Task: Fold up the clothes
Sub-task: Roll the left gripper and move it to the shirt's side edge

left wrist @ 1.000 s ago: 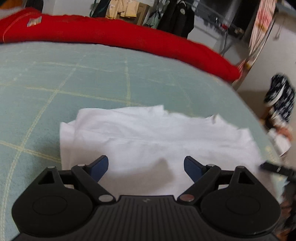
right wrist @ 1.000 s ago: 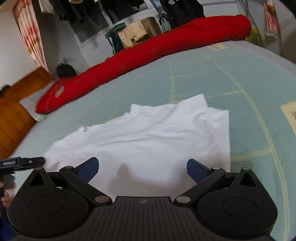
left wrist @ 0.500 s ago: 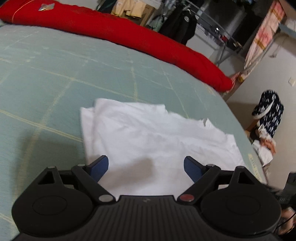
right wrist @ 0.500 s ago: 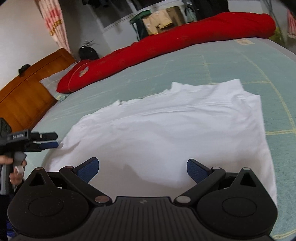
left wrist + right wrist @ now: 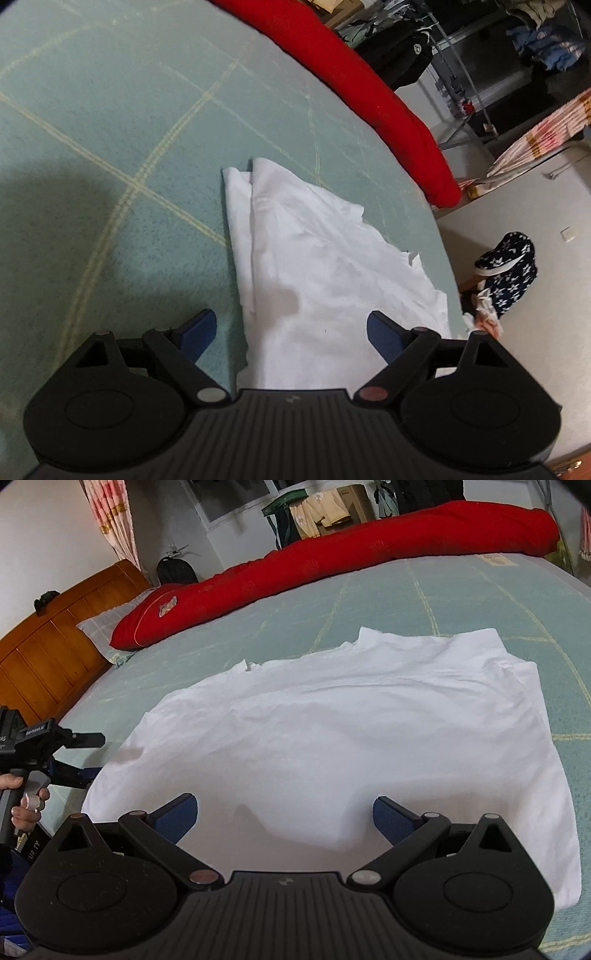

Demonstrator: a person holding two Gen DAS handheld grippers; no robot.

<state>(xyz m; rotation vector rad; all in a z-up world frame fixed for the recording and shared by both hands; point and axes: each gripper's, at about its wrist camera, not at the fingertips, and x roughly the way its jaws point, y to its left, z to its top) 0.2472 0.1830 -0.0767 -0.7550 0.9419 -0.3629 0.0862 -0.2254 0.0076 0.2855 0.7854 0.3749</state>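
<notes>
A white shirt (image 5: 325, 266) lies partly folded on the pale green bedspread (image 5: 110, 147), with a doubled edge along its left side. My left gripper (image 5: 291, 332) hovers open over the shirt's near left edge, with one pad over the bedspread and the other over cloth. In the right wrist view the shirt (image 5: 351, 720) spreads wide and flat. My right gripper (image 5: 284, 816) is open above its near hem, holding nothing. The left gripper (image 5: 90, 757) also shows in this view, held in a hand (image 5: 22, 805) by the shirt's left corner.
A long red bolster (image 5: 332, 557) runs along the far side of the bed. A wooden headboard (image 5: 48, 642) and a pillow (image 5: 103, 624) stand at the left. Beyond the bed's right edge, dark patterned clothing (image 5: 509, 269) lies on the floor under a clothes rack (image 5: 461, 74).
The left gripper has swung left and tipped down, so the shirt's left edge now sits between its fingers. The right gripper has moved nearer the shirt. Both stayed open.
</notes>
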